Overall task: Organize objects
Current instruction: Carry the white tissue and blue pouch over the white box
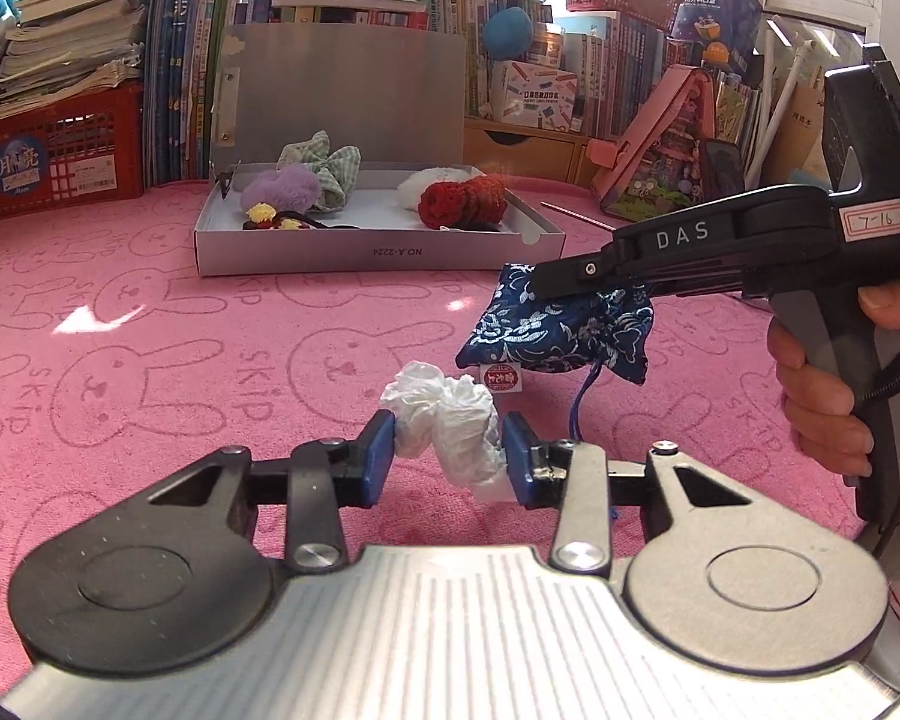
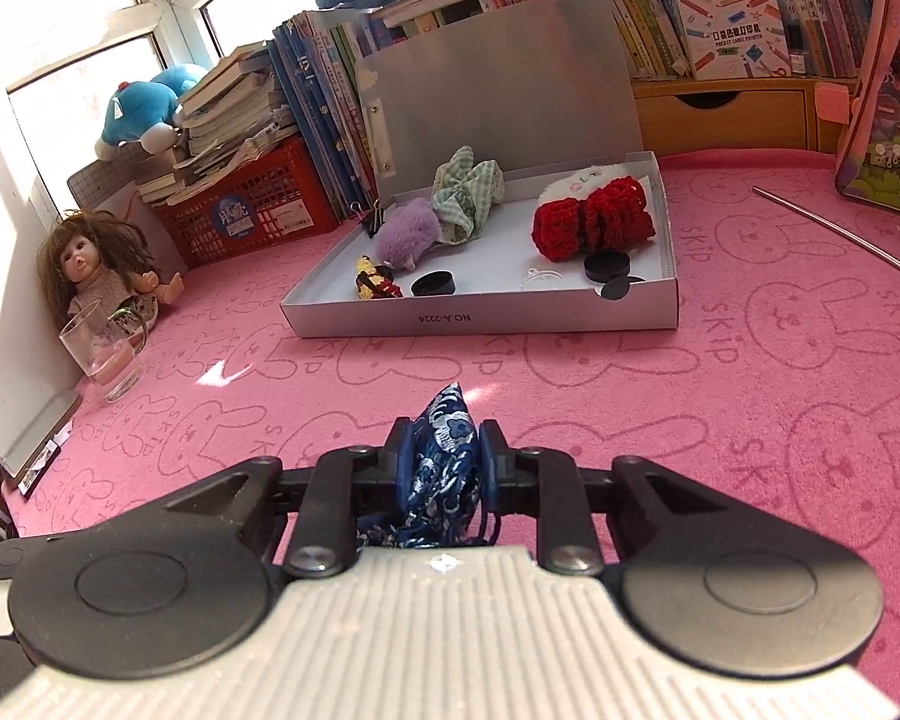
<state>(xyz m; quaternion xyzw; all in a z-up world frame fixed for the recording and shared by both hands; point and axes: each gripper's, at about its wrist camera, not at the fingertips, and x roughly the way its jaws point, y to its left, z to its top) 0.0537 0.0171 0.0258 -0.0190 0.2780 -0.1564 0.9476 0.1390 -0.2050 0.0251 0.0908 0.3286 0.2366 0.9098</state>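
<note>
My left gripper is shut on a crumpled white tissue, its blue pads pressing both sides just above the pink rabbit-print mat. To its right, my right gripper is shut on a dark blue floral pouch, which hangs below it with a cord trailing; a person's hand holds the handle. The right wrist view shows the pouch pinched between the right gripper pads. Farther back stands an open white box holding a purple pompom, a green gingham bow and a red crochet piece.
A doll and a glass sit at the mat's left edge. A red basket, rows of books and plush toys line the back. A thin metal rod and a pink bag lie at the right.
</note>
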